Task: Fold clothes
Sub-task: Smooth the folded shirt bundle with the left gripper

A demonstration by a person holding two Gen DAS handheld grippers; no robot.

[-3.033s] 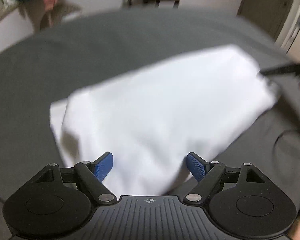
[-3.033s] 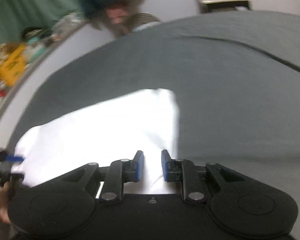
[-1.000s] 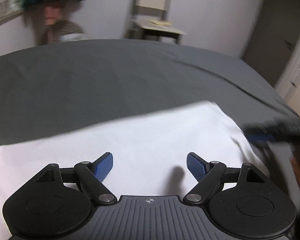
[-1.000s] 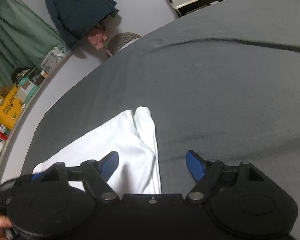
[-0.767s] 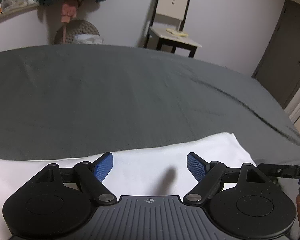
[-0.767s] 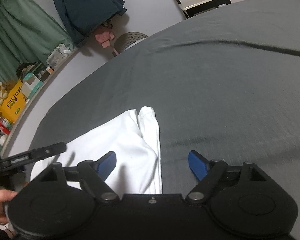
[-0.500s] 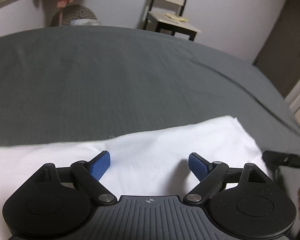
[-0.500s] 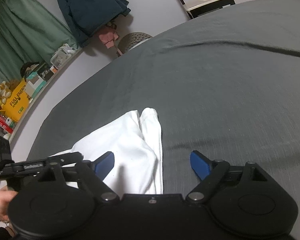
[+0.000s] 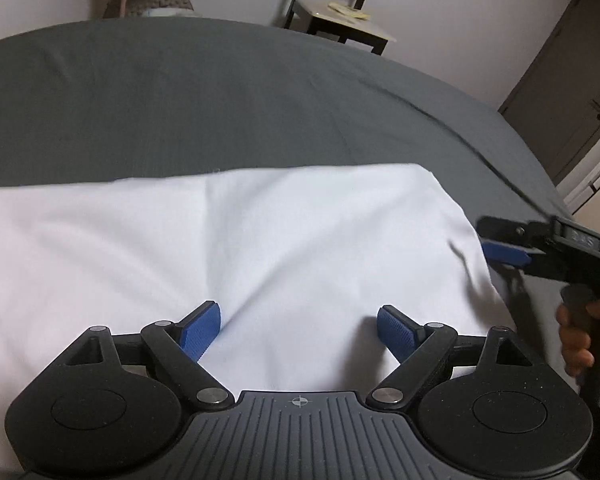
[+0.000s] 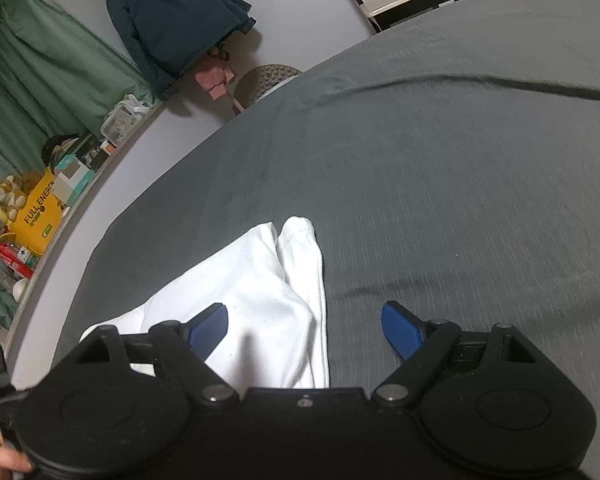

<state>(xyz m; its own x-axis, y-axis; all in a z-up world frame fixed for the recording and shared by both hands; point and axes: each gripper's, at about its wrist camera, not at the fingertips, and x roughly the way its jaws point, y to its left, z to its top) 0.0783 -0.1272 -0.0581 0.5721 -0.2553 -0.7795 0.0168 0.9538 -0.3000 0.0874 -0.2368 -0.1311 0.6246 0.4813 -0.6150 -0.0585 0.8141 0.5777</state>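
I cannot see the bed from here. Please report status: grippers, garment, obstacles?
Left gripper open, right gripper open, both holding nothing. White garment lies folded on grey bed sheet. Nothing else on the sheet nearby.

Your two views: dim indoor light, soft and even — no hard glare. White garment [image 9: 260, 248] reads brightest, near washed out, folds faint. Soft shadow falls on it just ahead of your left fingers [image 9: 396, 334]. Grey bed [image 10: 440, 168] shows streaky motion blur in right view; far edge of garment smeared in left. Strong fisheye bend at edges — bed outline and walls curve. Corners darken. Your hand [image 9: 576, 336] at right edge blurred.
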